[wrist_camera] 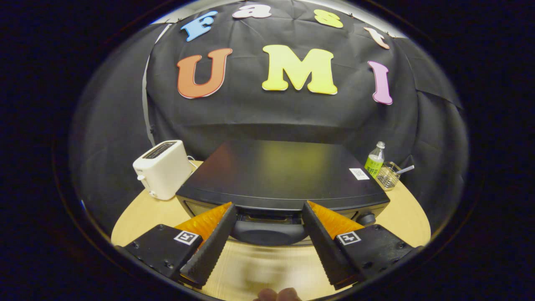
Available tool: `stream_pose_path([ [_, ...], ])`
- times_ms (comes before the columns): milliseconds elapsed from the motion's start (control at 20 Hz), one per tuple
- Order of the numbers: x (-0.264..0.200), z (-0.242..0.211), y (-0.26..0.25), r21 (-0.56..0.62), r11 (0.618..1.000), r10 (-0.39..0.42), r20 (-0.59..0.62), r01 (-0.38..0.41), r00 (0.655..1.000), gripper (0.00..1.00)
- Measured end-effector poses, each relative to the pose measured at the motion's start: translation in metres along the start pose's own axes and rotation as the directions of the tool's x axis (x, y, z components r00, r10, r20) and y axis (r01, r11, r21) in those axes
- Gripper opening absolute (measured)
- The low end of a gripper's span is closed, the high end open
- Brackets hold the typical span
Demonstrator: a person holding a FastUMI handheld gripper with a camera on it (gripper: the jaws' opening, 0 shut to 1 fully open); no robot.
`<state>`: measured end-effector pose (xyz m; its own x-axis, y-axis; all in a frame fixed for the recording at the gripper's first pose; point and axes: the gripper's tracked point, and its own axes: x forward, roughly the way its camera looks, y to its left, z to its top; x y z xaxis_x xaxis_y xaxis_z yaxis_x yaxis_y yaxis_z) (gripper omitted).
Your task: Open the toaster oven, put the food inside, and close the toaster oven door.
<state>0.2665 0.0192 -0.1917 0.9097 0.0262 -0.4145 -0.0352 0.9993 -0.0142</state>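
Two fingers [217,234] of the tool [267,209] are spread wide, nothing pinched, tips right at the oven's [280,175] front top edge. Oven sits mid desk [401,217], black, door seems shut; its handle [267,232] lies btwn the fingers, just ahead, not touched. Knob [366,218] at oven's front, by one finger. White toaster [161,169] beside the oven on one side; on the other, a bottle [375,160] w/ wire basket [388,176] just beside it.

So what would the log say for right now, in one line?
stage: reaching for door | tool: open, fingers either side of toaster oven handle, not pressing | door: shut | food: not placed
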Motion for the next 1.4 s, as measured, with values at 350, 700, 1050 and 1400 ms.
stream_pose_path([
  [350, 0.002, -0.005, 0.001, 0.032, 0.999, -0.009, 0.029, 0.009, 1.000, 1.00],
  [700, -0.023, -0.031, 0.005, 0.039, 0.999, 0.010, -0.025, -0.009, 1.000, 1.00],
  [1050, -0.055, -0.074, 0.008, 0.009, 1.000, -0.004, -0.091, 0.004, 0.996, 1.00],
  [1400, -0.068, -0.138, 0.010, -0.009, 1.000, 0.008, -0.219, -0.011, 0.976, 1.00],
])
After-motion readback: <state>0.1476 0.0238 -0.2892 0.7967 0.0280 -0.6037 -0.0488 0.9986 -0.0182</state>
